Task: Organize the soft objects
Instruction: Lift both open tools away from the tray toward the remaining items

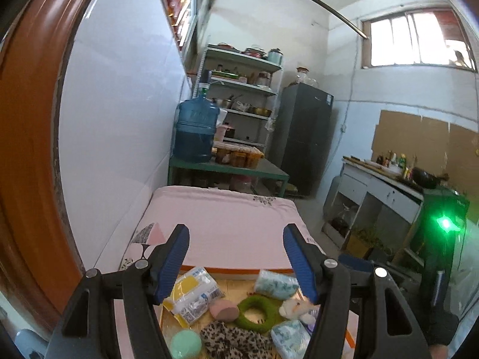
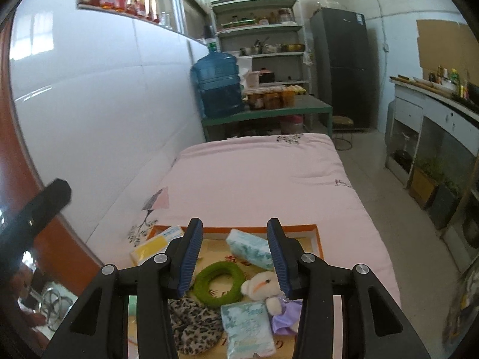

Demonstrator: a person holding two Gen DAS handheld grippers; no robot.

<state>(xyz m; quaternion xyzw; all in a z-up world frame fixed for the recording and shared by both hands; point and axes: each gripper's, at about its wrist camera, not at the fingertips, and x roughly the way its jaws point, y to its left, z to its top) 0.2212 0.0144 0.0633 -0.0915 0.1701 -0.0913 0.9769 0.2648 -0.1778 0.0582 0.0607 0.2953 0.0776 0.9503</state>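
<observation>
An orange-rimmed tray point(image 1: 239, 270) lies on the near end of a pink quilt. It holds a yellow-white tissue pack point(image 1: 194, 293), two blue-patterned tissue packs point(image 1: 277, 284), a pink oval pad point(image 1: 224, 310), a green ring point(image 1: 257, 309), a white plush toy point(image 1: 296, 308), a leopard-print cloth point(image 1: 233, 341) and a mint ball point(image 1: 185, 344). My left gripper point(image 1: 236, 233) hangs open above the tray, nothing between its blue pads. My right gripper point(image 2: 234, 224) is also open and empty, above the green ring point(image 2: 218, 282) and plush toy point(image 2: 260, 287). A purple cloth point(image 2: 287, 314) lies under the plush.
The pink quilt point(image 2: 254, 179) stretches ahead along a white wall point(image 2: 104, 104) on the left. Beyond it stand a green table point(image 2: 269, 113) with a blue water bottle point(image 2: 217, 83), shelves and a dark fridge point(image 2: 341, 68). A counter point(image 2: 434, 113) lines the right.
</observation>
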